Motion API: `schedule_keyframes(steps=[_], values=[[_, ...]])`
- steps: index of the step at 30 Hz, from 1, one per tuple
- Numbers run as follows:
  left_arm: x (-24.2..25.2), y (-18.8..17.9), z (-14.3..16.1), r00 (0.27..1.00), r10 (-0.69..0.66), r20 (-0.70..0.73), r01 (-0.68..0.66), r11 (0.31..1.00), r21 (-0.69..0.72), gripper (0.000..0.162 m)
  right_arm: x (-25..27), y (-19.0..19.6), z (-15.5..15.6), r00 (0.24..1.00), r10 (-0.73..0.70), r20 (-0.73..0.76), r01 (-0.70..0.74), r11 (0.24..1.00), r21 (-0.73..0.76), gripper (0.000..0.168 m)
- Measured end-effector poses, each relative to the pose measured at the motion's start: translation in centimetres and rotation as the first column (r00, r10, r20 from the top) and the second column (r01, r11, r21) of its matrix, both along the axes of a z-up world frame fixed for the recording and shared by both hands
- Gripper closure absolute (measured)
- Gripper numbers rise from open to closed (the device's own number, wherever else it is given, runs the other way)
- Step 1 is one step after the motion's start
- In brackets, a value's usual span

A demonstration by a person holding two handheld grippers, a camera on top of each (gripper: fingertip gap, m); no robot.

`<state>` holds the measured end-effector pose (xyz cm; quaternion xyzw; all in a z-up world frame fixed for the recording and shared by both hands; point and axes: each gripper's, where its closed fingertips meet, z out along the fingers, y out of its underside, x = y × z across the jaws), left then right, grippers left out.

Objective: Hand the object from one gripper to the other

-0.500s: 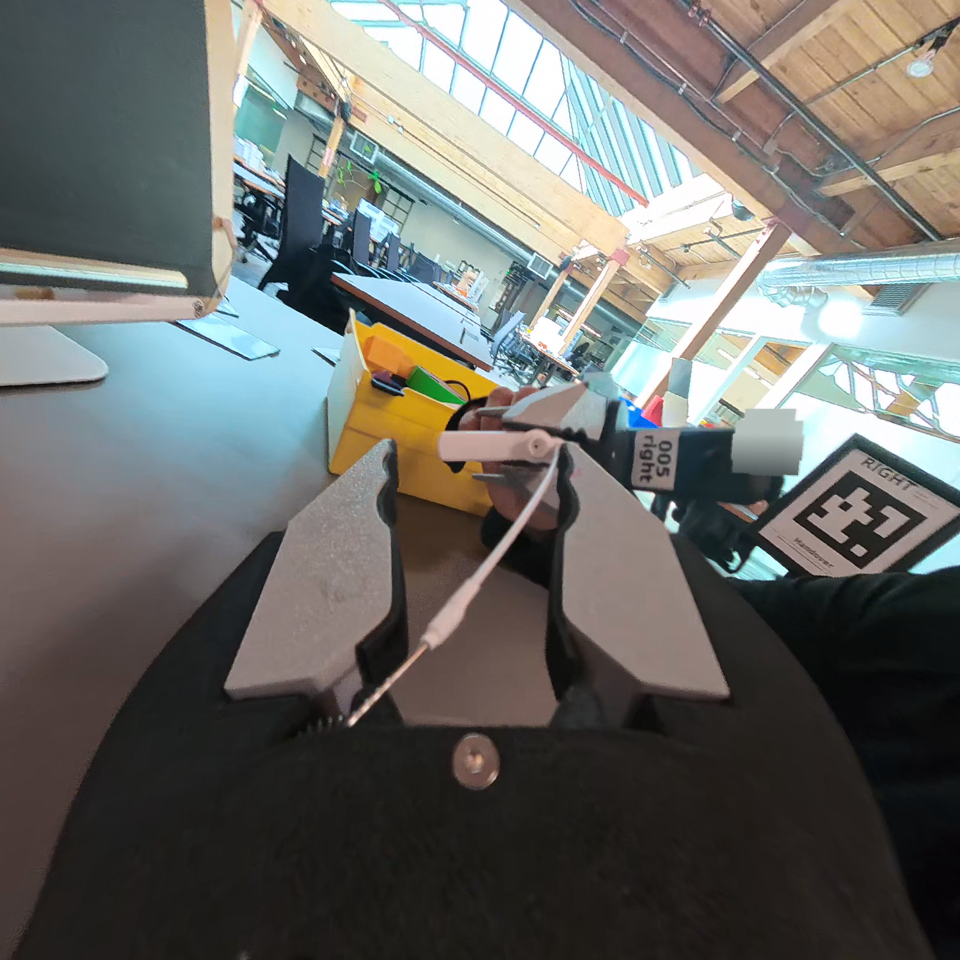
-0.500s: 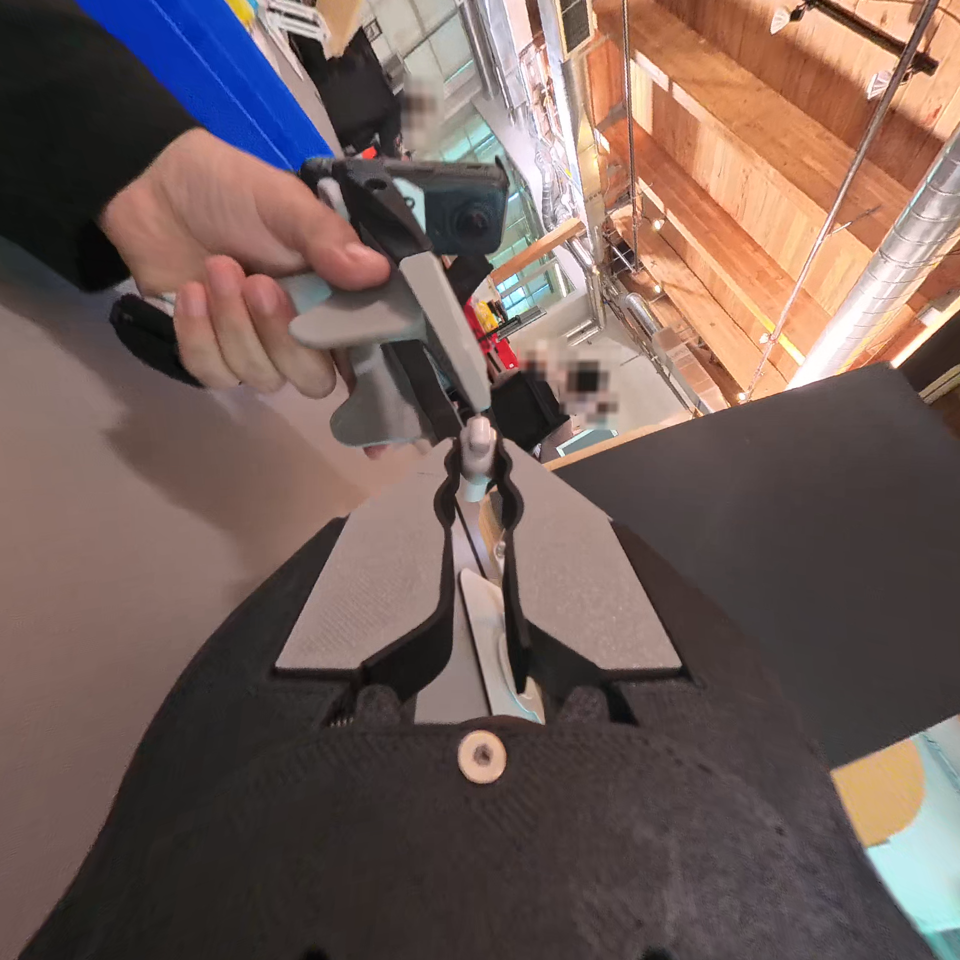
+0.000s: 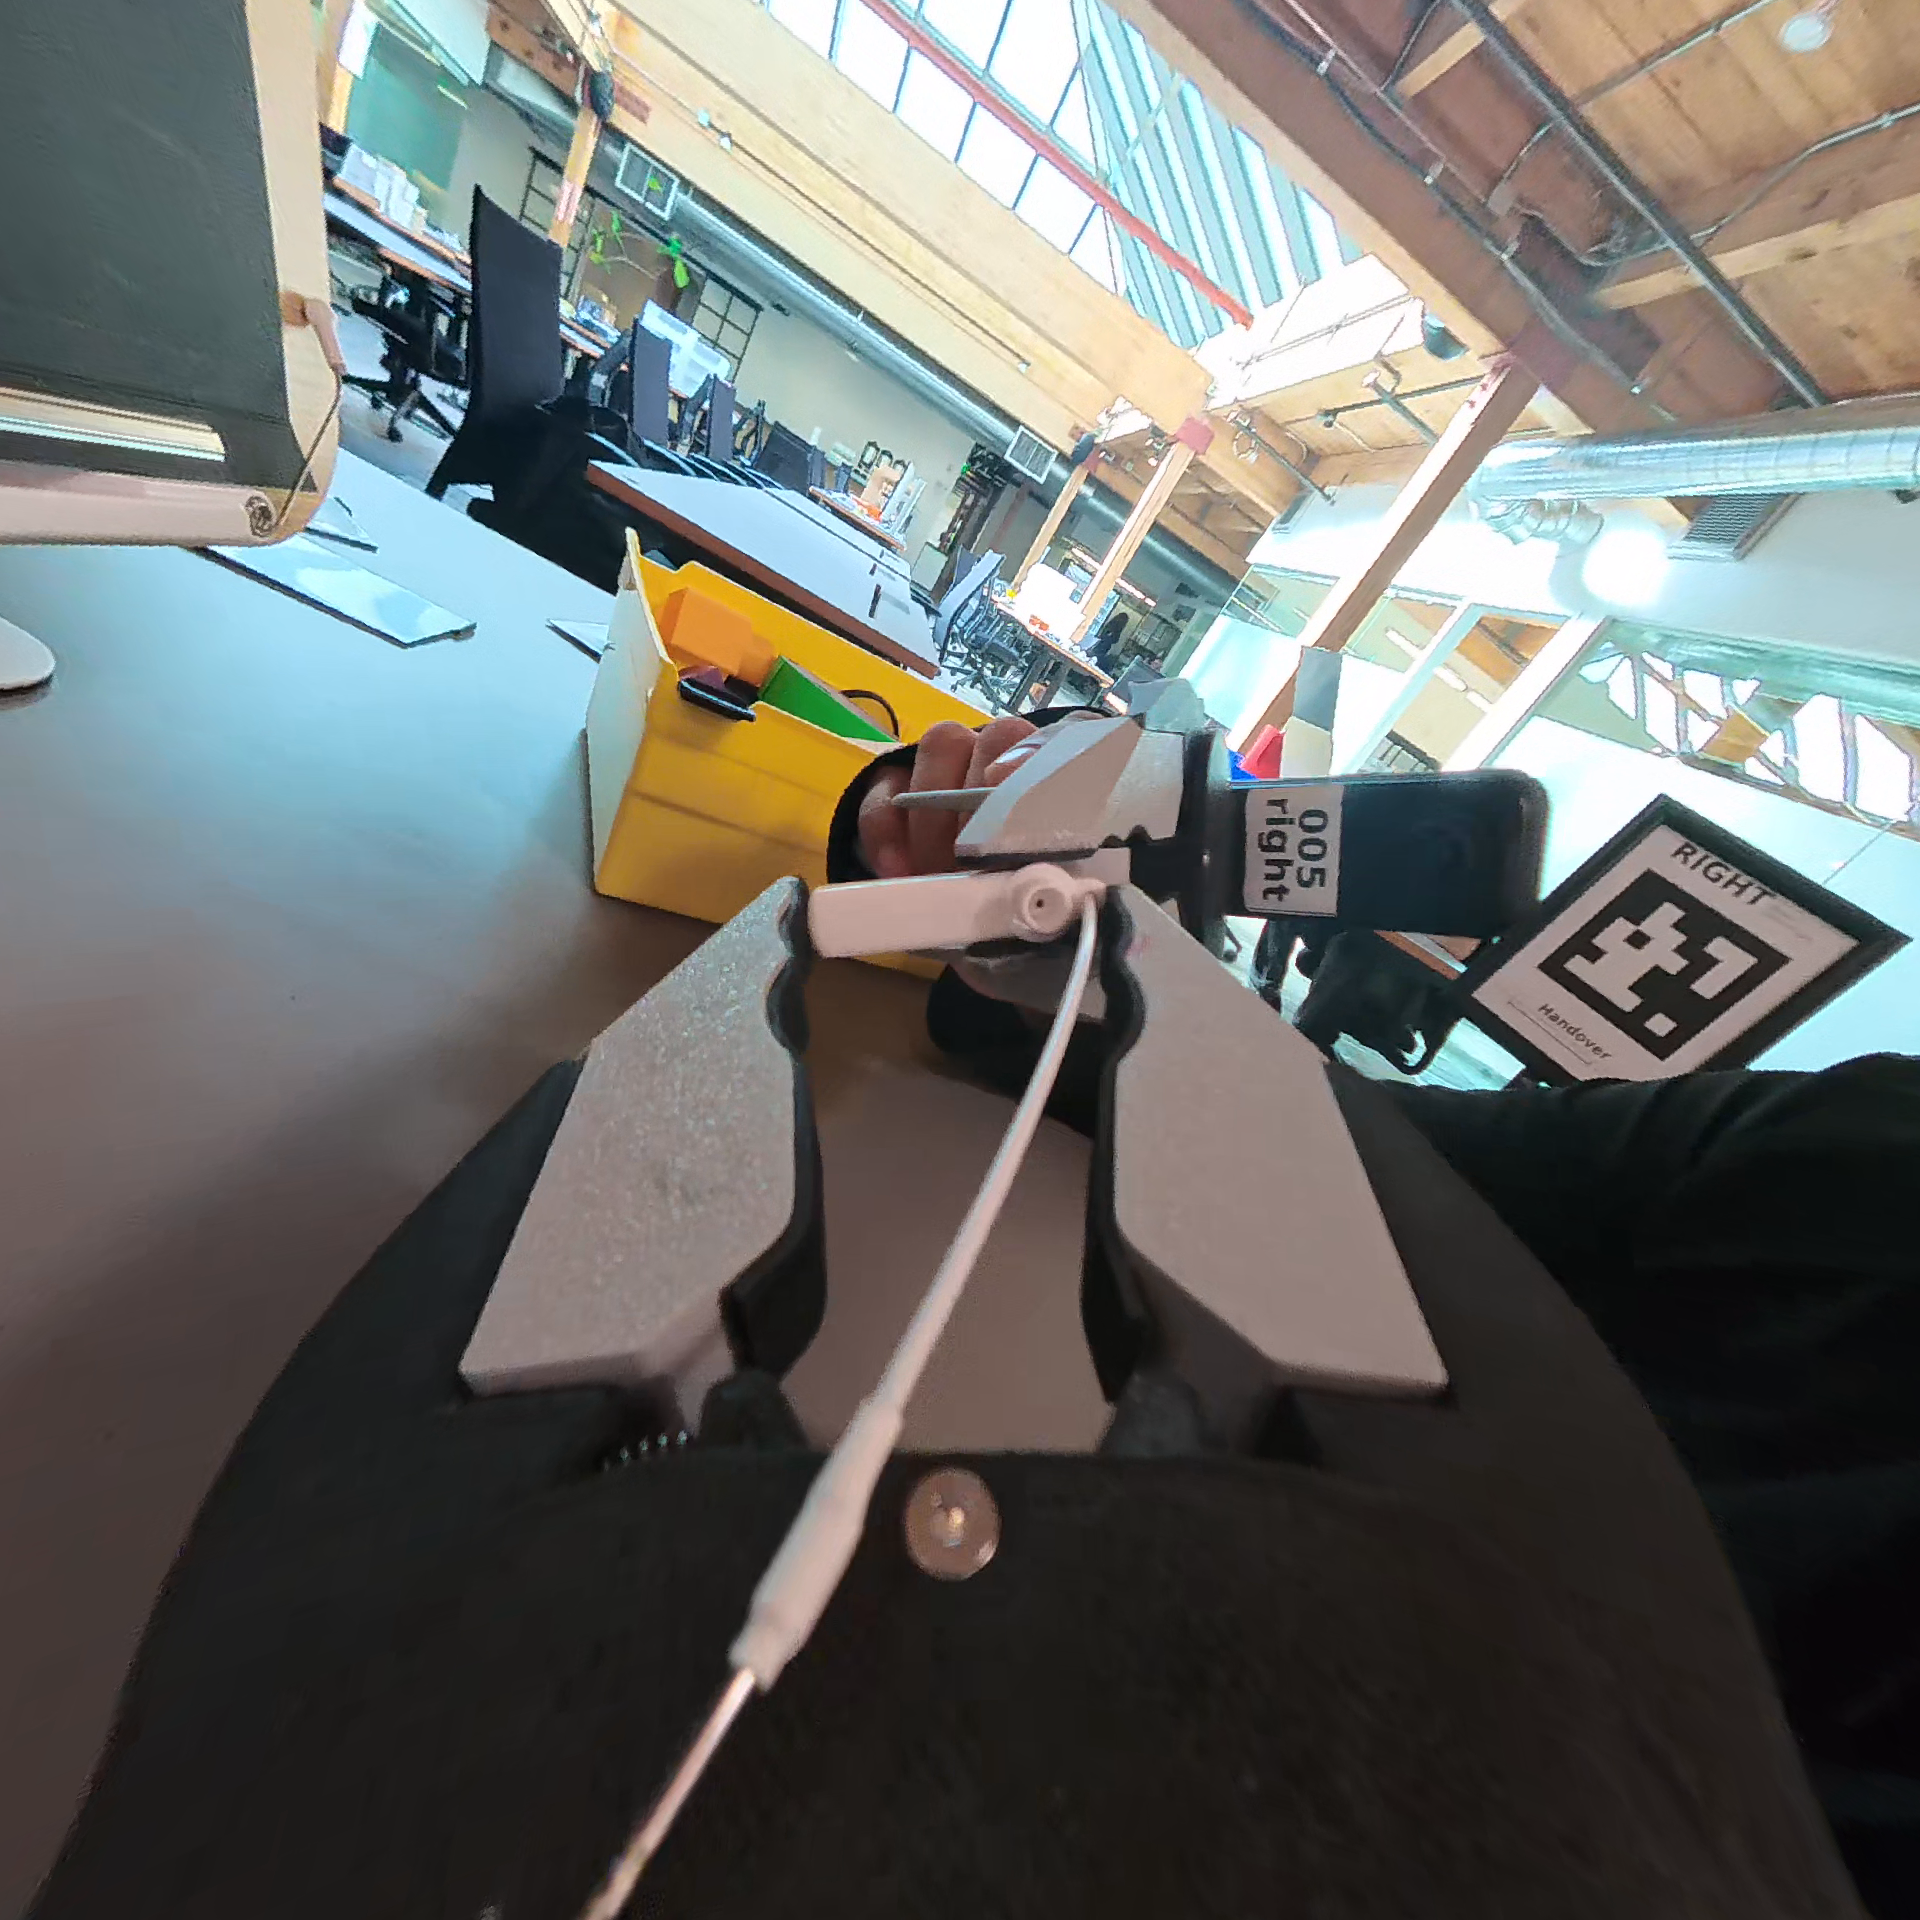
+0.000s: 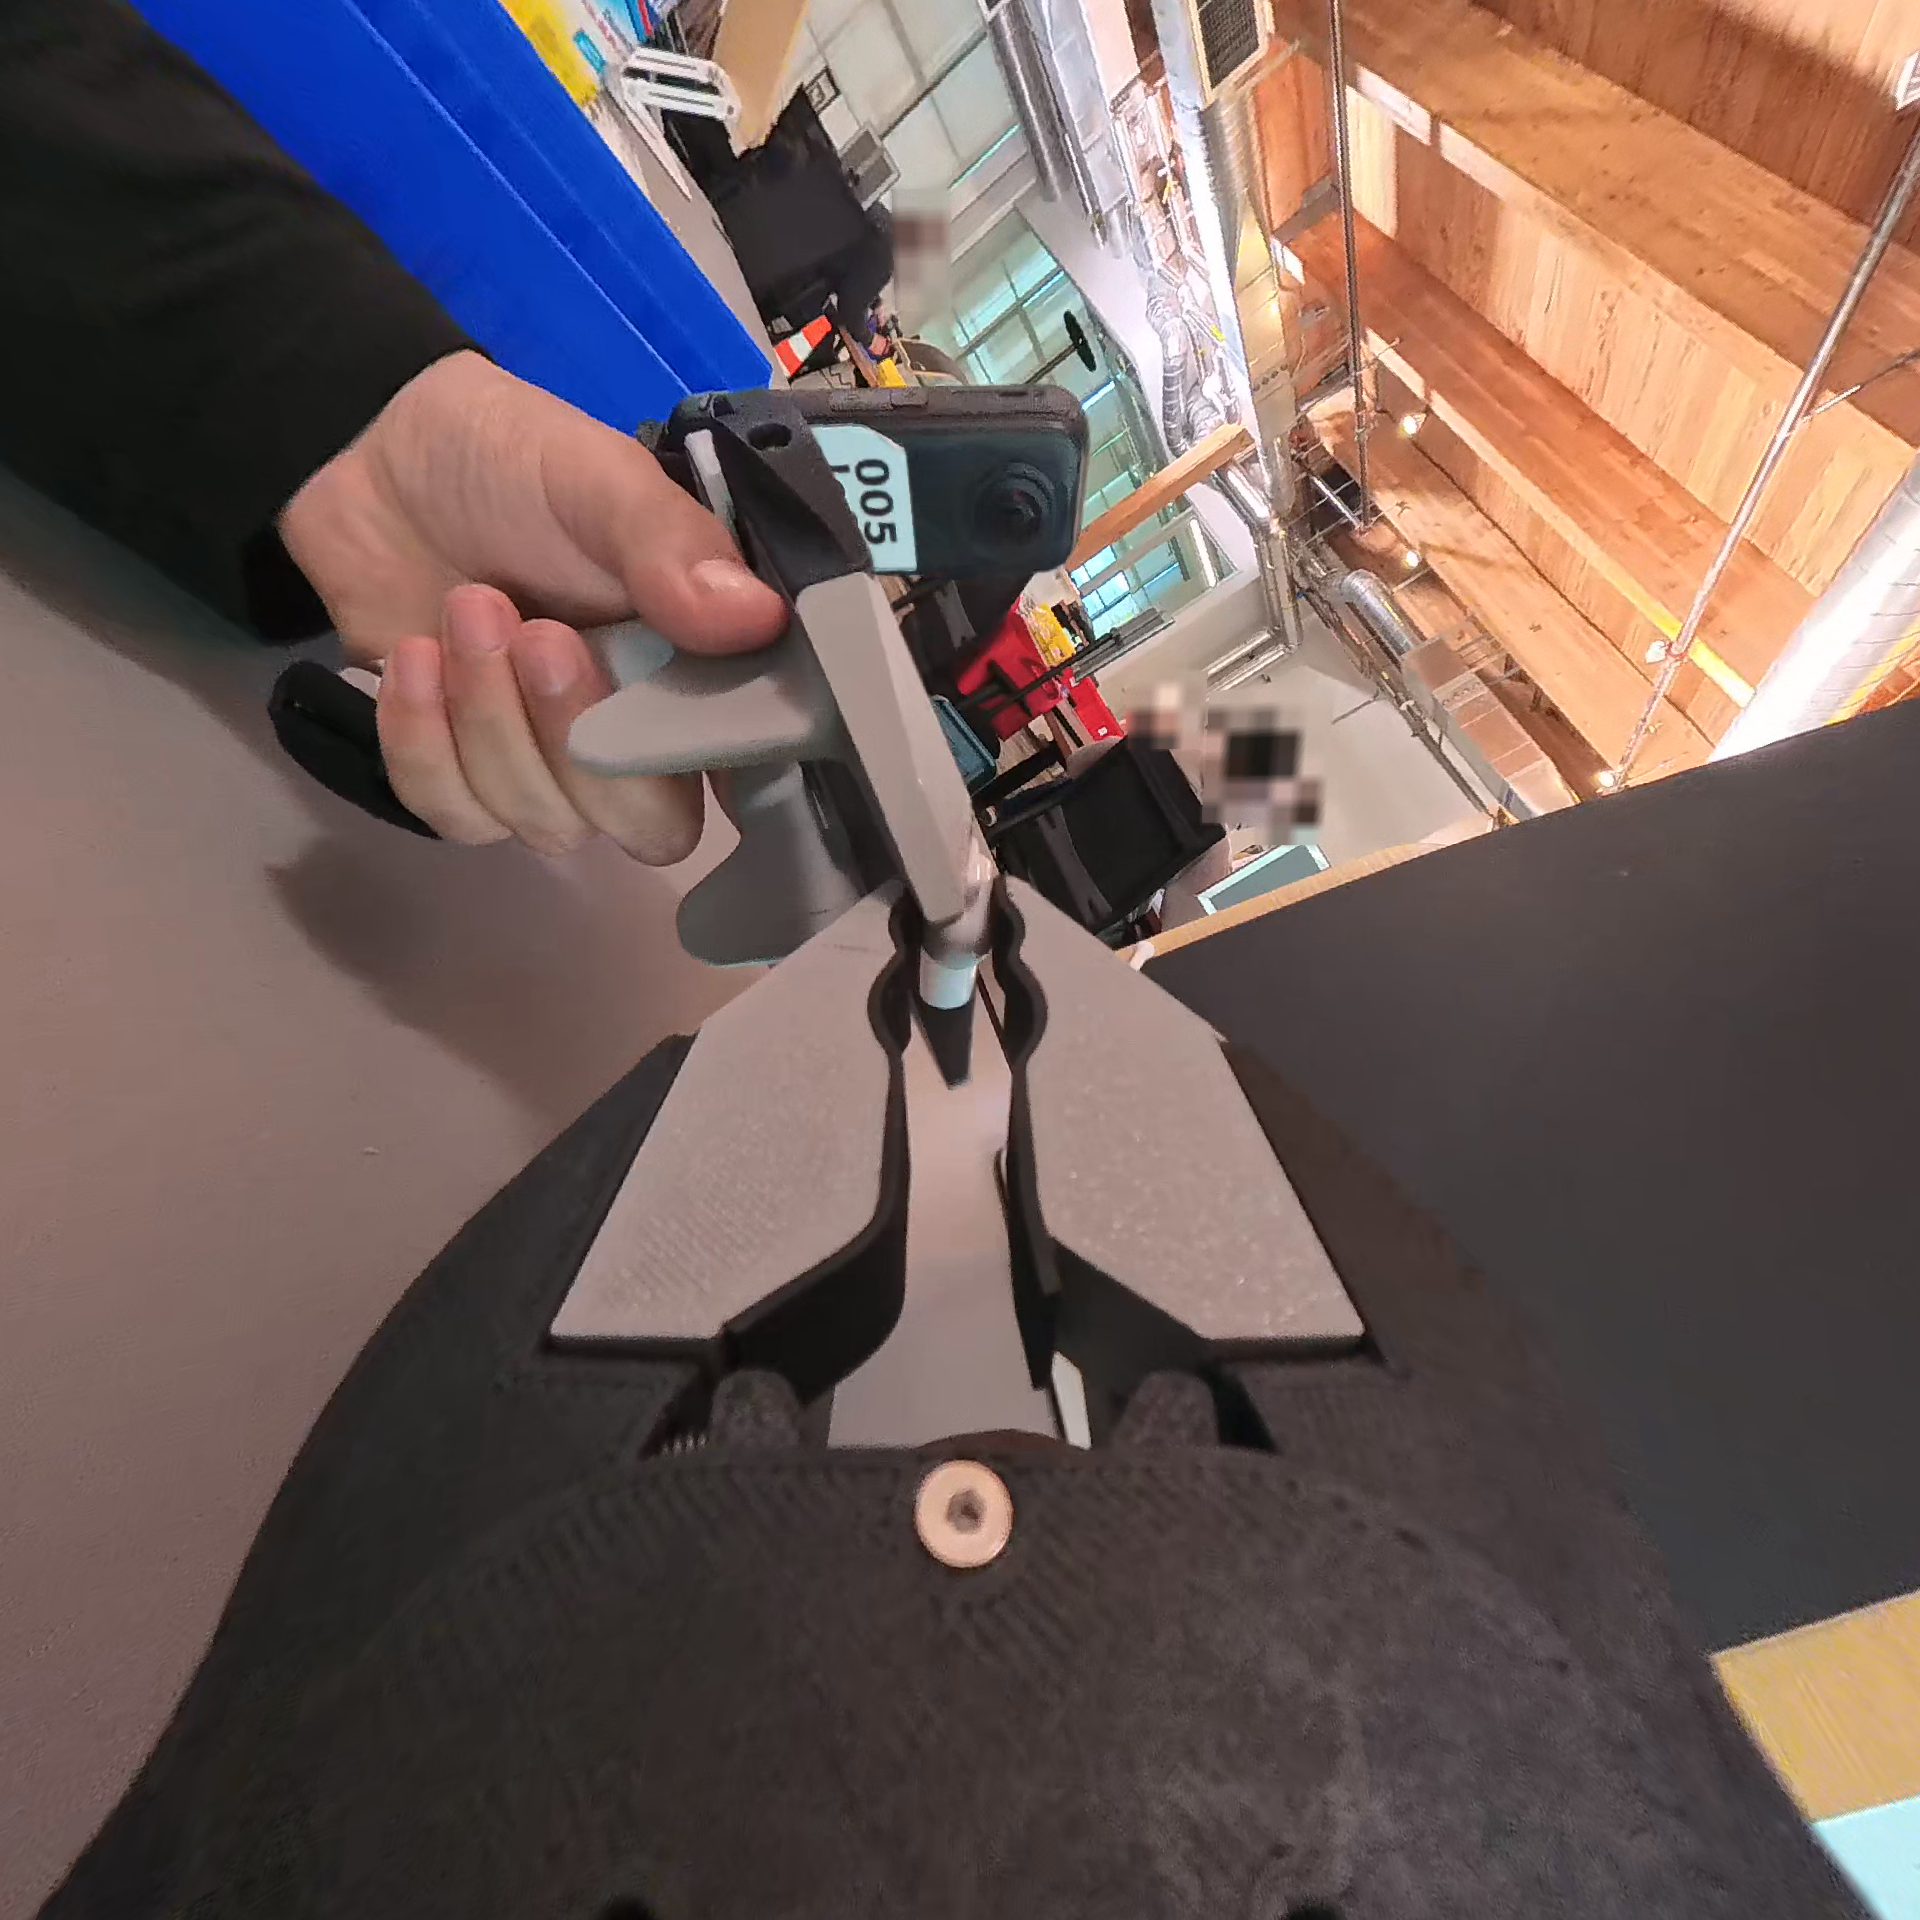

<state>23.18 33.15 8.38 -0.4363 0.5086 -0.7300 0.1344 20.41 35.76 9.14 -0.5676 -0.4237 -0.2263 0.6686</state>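
The object is a flat white stick with a round end and a thin white cord that ends in a metal pin. My right gripper is shut on it, and the stick shows at its tips and at the finger base. In the left wrist view the right gripper's upper finger sits just above the stick. My left gripper is open, with the stick lying crosswise between its fingertips. Its finger reaches into the right gripper's tips, held by a hand.
A yellow bin with coloured blocks stands on the grey table just behind the grippers. A monitor is at far left, a framed marker card at right. A blue bin and a dark panel flank the right view.
My left gripper has moved forward, so the stick now sits between its fingertips and its finger enters the right gripper's tips. Neither gripper's jaw width has visibly changed.
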Motion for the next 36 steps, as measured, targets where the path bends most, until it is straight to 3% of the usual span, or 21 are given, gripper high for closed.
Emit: schedule_keyframes(steps=[1, 7, 10, 12, 16, 19, 24, 30, 32, 36], values=[[0.0, 0.0, 0.0, 1.000, -0.003, -0.001, 0.003, 1.000, -0.001, 0.109, 0.0, 0.0, 0.0, 1.000, 0.003, -0.005, -0.003, 1.000, -0.001, 0.158], [0.7, 0.9, -0.8, 0.996, 0.088, -0.023, -0.086, 0.992, 0.092, 0.109, 0.8, 0.4, -0.8, 0.998, -0.048, 0.028, 0.049, 0.998, -0.026, 0.157], [1.6, 4.1, -1.6, 0.954, 0.295, -0.046, -0.278, 0.935, 0.218, 0.109, 2.1, 1.1, -2.3, 0.992, -0.108, 0.069, 0.114, 0.989, -0.092, 0.136], [1.6, 7.3, -2.1, 0.879, 0.477, 0.009, -0.442, 0.806, 0.394, 0.109, 3.7, 1.5, -3.4, 0.980, -0.168, 0.104, 0.181, 0.974, -0.135, 0.133], [0.9, 11.8, -3.6, 0.725, 0.667, 0.175, -0.533, 0.382, 0.755, 0.109, 4.5, 1.5, -4.7, 0.985, -0.168, 0.036, 0.172, 0.952, -0.252, 0.131], [1.1, 11.7, -4.5, 0.728, 0.622, 0.287, -0.462, 0.136, 0.876, 0.108, 4.0, 1.5, -4.2, 0.977, -0.154, -0.148, 0.101, 0.944, -0.314, 0.138], [2.1, 9.0, -5.0, 0.797, 0.454, 0.398, -0.404, -0.088, 0.910, 0.108, 3.7, 2.3, -3.7, 0.848, -0.209, -0.486, -0.023, 0.903, -0.429, 0.137], [2.7, 5.9, -4.8, 0.833, 0.309, 0.458, -0.396, -0.245, 0.885, 0.108, 2.0, 3.5, -4.7, 0.694, -0.259, -0.671, -0.185, 0.837, -0.514, 0.134], [2.9, 5.1, -5.0, 0.843, 0.291, 0.453, -0.385, -0.261, 0.885, 0.109, 2.6, 3.8, -6.3, 0.695, -0.338, -0.635, -0.144, 0.799, -0.583, 0.146], [2.8, 5.4, -5.1, 0.832, 0.299, 0.467, -0.404, -0.251, 0.880, 0.112, 2.8, 3.6, -6.6, 0.696, -0.359, -0.622, -0.137, 0.784, -0.606, 0.148]])
